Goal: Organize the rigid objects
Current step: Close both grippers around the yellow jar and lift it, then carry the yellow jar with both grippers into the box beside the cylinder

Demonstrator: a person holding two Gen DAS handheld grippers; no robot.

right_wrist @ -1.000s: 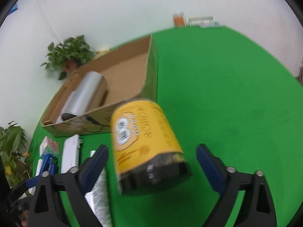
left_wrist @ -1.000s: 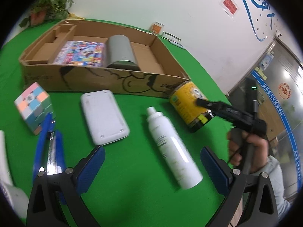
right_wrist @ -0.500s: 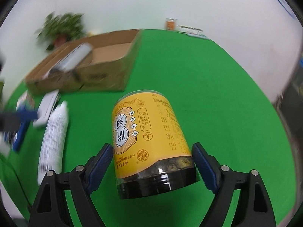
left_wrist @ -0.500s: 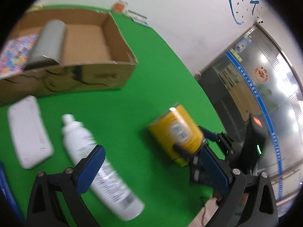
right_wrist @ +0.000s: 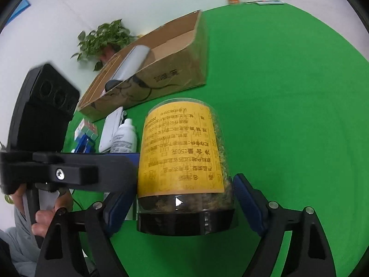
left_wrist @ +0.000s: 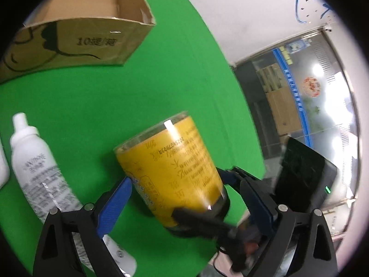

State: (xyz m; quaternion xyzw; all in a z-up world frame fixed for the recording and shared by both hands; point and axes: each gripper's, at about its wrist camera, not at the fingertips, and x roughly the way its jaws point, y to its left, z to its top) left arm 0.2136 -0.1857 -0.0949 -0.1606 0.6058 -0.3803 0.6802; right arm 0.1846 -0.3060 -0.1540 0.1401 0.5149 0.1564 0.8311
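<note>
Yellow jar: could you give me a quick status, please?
Right gripper shut on jar, lid end down. Left gripper open, fingers either side of jar. Box beyond, nothing between.

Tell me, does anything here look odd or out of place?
Yes. The yellow jar is upside down, black lid at the bottom and label print inverted. Both grippers, right and left, bracket it at once.
</note>
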